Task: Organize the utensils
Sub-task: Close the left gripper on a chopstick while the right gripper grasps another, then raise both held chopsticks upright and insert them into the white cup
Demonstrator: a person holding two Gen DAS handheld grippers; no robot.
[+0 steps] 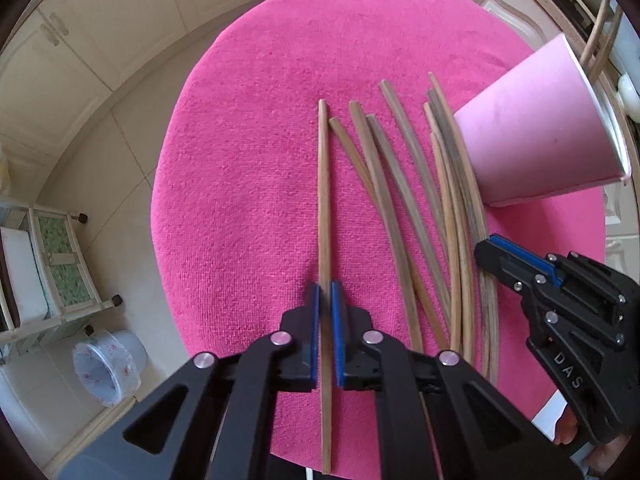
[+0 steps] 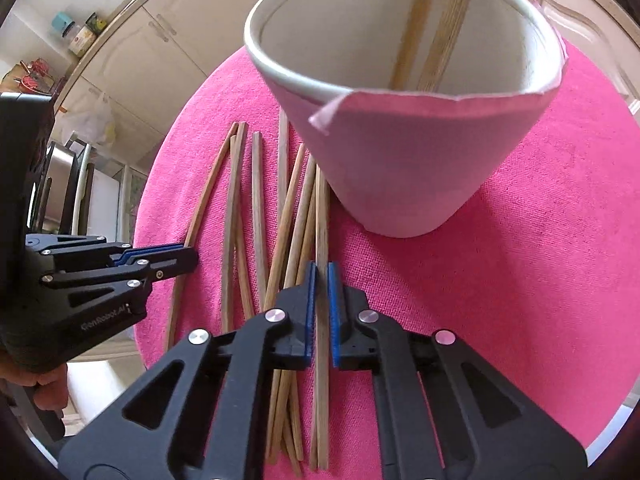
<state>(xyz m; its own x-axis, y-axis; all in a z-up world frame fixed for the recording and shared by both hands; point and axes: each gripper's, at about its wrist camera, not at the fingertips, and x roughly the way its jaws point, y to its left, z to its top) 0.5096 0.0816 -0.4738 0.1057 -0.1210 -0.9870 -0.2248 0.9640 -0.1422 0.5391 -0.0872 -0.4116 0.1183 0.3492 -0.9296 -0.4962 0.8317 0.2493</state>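
Note:
Several wooden chopsticks point(image 1: 404, 200) lie fanned out on a bright pink towel point(image 1: 240, 180) that covers a round table. My left gripper point(image 1: 325, 288) points straight down and is shut on the leftmost chopstick point(image 1: 323, 184), which lies apart from the rest. A pink paper cup point(image 2: 400, 168) stands on the towel with two chopsticks point(image 2: 432, 32) leaning inside it. My right gripper point(image 2: 322, 266) is shut on the chopstick point(image 2: 321, 216) nearest the cup's base. Each gripper shows in the other's view: the right gripper point(image 1: 486, 246) at the bundle's right edge, the left gripper point(image 2: 190, 258) at the left.
Cream cabinets point(image 1: 100, 40) ring the table, with tiled floor below. A plastic basin point(image 1: 108, 364) and a small white rack point(image 1: 52, 264) stand on the floor to the left. A plastic bag point(image 2: 90, 120) hangs by the cabinets. Bare towel lies right of the cup point(image 2: 520, 260).

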